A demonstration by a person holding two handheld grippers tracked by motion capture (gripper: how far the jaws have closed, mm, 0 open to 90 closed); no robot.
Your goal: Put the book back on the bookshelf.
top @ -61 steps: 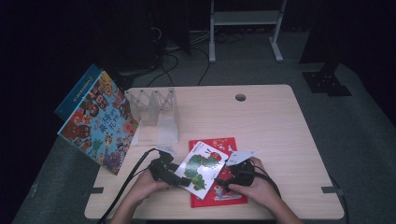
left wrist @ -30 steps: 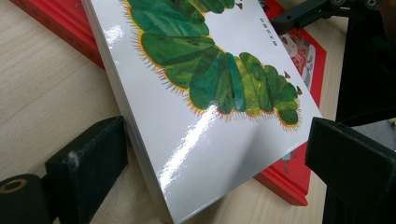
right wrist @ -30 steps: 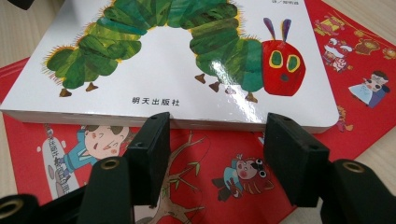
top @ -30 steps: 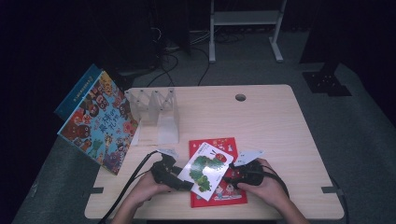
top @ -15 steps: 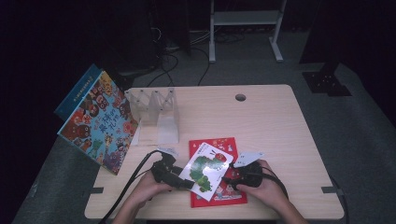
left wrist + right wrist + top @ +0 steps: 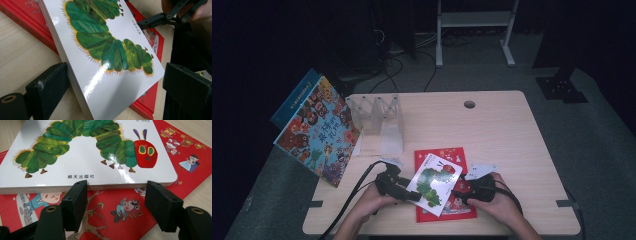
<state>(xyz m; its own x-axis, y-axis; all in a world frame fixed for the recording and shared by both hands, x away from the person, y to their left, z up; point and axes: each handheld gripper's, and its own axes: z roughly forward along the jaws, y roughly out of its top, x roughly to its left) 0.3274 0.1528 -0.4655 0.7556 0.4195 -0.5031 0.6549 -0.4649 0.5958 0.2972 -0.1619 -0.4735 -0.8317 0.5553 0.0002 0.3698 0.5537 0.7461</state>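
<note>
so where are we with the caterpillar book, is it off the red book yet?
Not yet. Done: one big picture book leans at the clear divider rack. In hand: the caterpillar book lies across the red book, with one corner between the left gripper's open jaws. The right gripper sits at its opposite edge, jaws apart, not clamping. Left: probably gripping it, lifting it clear, then moving both books.

Caterpillar book (image 6: 110, 50) atop red book (image 6: 147, 105), between open jaws.
</note>
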